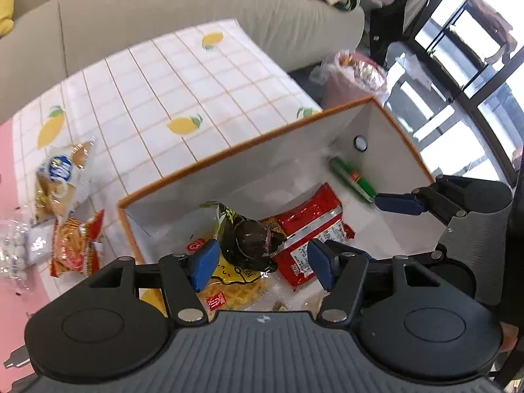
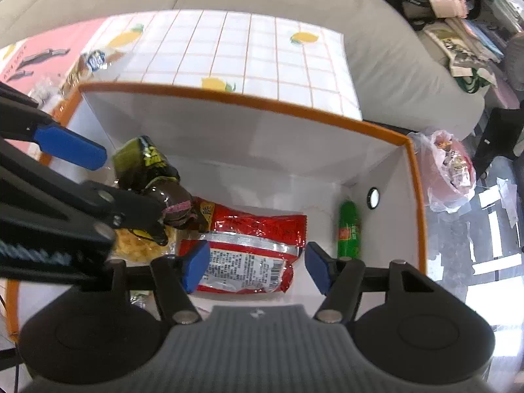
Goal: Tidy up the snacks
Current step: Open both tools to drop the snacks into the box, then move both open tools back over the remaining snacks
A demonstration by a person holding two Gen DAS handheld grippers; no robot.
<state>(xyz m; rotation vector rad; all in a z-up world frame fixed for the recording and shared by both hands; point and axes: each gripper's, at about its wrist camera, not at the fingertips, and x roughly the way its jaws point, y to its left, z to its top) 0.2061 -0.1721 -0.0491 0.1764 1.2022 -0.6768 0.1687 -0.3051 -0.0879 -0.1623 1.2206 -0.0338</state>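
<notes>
The dark crinkled plastic snack packet [image 1: 249,235] lay inside the white, orange-rimmed cardboard box [image 1: 294,150] by its left wall, apparently just dropped; the left gripper [image 1: 258,263] and right gripper [image 2: 253,268] hovered open-jawed, holding nothing.

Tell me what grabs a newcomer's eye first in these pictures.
The orange-rimmed white box fills both views, with a red snack packet lying on its floor and a green bottle standing in its far right corner. Both grippers, left gripper and right gripper, hang open over it.
</notes>
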